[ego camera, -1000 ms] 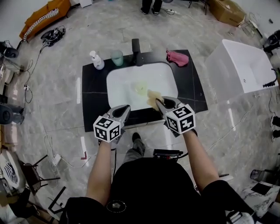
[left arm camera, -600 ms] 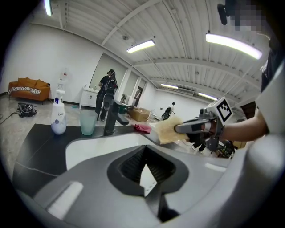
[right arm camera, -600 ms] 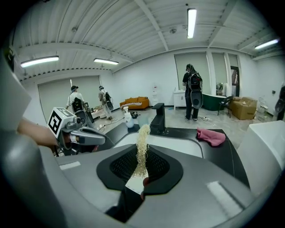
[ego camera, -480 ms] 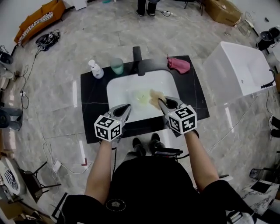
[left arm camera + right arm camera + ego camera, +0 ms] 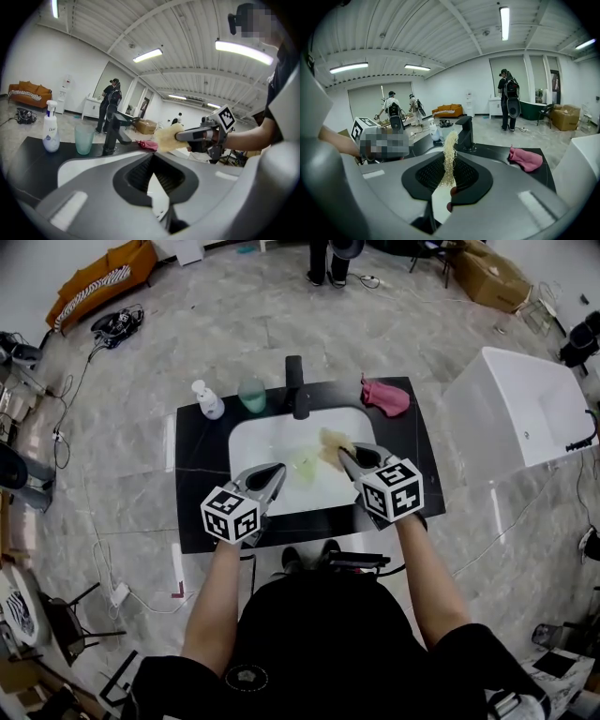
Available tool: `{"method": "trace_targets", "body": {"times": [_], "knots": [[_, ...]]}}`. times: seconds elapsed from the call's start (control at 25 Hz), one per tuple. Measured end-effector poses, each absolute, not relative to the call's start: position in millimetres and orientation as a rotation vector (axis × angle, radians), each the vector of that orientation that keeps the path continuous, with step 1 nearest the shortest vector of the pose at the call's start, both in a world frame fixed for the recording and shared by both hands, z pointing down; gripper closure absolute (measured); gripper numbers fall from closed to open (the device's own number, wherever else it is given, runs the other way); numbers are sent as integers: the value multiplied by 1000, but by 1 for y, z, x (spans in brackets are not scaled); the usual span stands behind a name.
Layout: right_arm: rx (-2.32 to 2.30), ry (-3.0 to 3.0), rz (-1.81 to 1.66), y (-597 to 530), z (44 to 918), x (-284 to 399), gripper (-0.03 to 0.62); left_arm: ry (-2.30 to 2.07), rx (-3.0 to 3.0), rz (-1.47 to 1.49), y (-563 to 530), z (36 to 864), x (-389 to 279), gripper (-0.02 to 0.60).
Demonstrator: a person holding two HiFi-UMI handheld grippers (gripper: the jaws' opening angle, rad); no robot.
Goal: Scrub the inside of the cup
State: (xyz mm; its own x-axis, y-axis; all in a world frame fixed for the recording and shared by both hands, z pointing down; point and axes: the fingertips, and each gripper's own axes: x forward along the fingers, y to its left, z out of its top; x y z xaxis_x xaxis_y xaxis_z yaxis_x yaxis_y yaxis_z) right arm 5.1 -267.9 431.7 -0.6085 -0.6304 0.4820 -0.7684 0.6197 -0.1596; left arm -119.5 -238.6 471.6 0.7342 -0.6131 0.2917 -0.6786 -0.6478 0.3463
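Bystander (image 5: 325, 261) at the top edge, only legs in frame.

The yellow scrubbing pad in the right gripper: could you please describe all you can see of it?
The scrubbing pad is pale yellow, thin and fibrous, with frayed edges. The right gripper is shut on one end, so the rest sticks out beyond its jaws, over the white sink. Nothing else appears to touch it.

White sink (image 5: 272, 432), black counter (image 5: 202, 512).
Yellow sponge (image 5: 333, 444), pink cloth (image 5: 385, 397), pale green cup (image 5: 251, 395), white bottle (image 5: 208, 399), black tap (image 5: 296, 385); grey marbled floor (image 5: 122, 427).
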Motion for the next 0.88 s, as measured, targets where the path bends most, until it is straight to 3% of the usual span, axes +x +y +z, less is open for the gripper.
{"method": "trace_targets", "body": {"times": [0.64, 0.88], "knots": [[953, -2480, 533, -268, 448, 11, 551, -1023, 2457, 229, -241, 480, -99, 581], [858, -2477, 527, -278, 457, 21, 551, -1042, 2470, 370, -250, 486, -89, 581]]}}
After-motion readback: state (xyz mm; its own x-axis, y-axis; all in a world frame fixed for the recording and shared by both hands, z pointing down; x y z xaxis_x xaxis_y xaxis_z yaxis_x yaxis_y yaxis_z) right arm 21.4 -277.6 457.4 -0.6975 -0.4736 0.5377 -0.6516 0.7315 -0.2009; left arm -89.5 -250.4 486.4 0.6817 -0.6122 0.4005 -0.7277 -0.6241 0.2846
